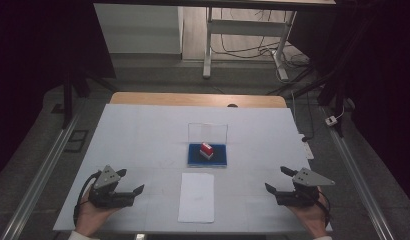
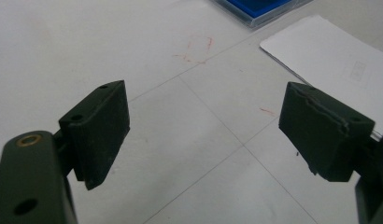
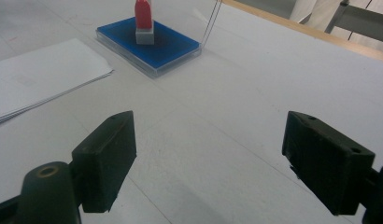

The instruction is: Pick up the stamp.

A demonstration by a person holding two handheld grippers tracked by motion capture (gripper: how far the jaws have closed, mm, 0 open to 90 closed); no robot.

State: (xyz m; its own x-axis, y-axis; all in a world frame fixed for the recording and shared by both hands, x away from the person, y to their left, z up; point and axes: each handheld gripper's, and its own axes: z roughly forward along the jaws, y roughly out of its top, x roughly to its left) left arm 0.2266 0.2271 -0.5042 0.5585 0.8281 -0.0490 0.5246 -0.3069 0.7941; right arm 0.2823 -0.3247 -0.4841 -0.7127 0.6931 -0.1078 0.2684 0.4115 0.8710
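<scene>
A: Starting at the left, the left claw [image 1: 129,183] rests low on the worktop [image 1: 143,135], released, nothing between its jaws

B: And the stamp [image 1: 206,149]?

A: Red, upright on the blue ink pad [image 1: 207,156] mid-worktop, ahead of both claws, with the white paper [image 1: 196,197] nearer the person. The paper's long axis runs away from the person

B: Which claw is nearer?

A: Hard to call; both look about equally far. The right claw [image 1: 281,181] is also released and empty, and the stamp lies ahead and to its left

B: Any difference between views?

A: The right gripper view shows the stamp [image 3: 143,21] standing on the pad; the left gripper view catches just a pad corner [image 2: 257,8] and faint red marks [image 2: 195,50]
</scene>
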